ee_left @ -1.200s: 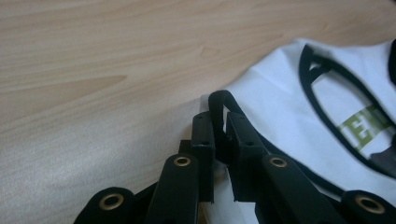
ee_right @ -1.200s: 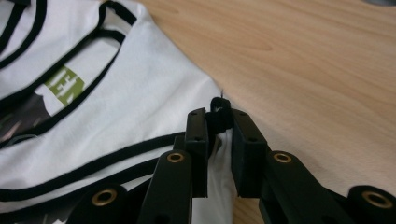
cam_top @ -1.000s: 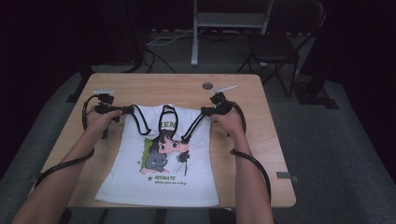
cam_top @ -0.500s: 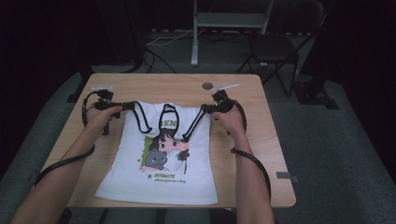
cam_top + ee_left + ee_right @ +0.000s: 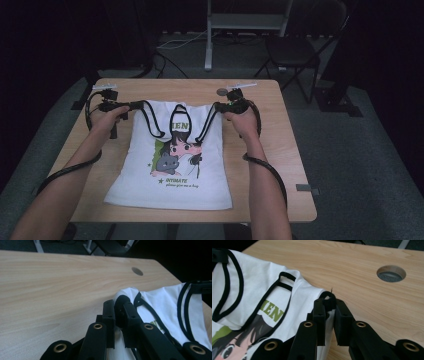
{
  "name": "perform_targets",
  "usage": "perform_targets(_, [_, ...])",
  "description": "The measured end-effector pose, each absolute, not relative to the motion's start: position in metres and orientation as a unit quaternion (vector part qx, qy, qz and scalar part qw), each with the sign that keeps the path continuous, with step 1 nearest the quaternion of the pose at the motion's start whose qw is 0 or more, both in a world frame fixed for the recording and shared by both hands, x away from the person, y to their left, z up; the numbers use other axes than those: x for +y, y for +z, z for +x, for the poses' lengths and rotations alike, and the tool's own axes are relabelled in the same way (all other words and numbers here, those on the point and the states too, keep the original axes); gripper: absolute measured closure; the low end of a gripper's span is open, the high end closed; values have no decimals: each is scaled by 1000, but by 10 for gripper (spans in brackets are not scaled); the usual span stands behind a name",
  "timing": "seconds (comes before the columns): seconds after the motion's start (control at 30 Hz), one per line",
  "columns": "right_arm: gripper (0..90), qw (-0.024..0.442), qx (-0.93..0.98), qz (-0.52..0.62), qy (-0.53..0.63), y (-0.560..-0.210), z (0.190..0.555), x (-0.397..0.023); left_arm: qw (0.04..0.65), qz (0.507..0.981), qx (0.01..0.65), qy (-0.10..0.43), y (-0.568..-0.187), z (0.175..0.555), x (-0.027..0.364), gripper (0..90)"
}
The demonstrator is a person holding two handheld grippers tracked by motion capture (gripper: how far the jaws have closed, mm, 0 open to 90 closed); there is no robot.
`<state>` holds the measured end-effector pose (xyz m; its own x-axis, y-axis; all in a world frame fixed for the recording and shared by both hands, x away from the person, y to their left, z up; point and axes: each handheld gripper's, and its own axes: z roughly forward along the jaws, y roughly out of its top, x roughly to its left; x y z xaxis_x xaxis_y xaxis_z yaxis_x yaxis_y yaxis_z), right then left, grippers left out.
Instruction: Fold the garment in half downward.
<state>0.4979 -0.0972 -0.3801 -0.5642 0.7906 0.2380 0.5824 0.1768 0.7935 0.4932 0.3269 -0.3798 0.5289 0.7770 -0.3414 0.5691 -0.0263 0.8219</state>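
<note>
A white sleeveless top [image 5: 175,170] with black trim and a cartoon print lies flat on the wooden table [image 5: 280,150], hem toward the person. My left gripper [image 5: 134,105] is shut on the top's left shoulder strap and holds it slightly off the table. In the left gripper view the jaws [image 5: 116,305] pinch the black-edged white cloth [image 5: 165,302]. My right gripper [image 5: 219,106] is shut on the right shoulder strap. The right gripper view shows its jaws [image 5: 329,302] clamped on the strap's black trim, with the printed top [image 5: 274,290] spreading to the left.
A round cable hole [image 5: 221,92] sits in the table just beyond the right gripper. Bare wood lies on both sides of the top and behind it. A dark chair [image 5: 295,50] and a white stand [image 5: 210,35] are on the floor past the far edge.
My left gripper has risen a little with its strap. The right gripper has stayed where it was.
</note>
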Motion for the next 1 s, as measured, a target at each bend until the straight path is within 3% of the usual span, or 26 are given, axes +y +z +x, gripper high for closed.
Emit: perform_targets(1.0, [813,110,700,474,523,-367,492,-110,551,685,460,124,-355,490,325,825])
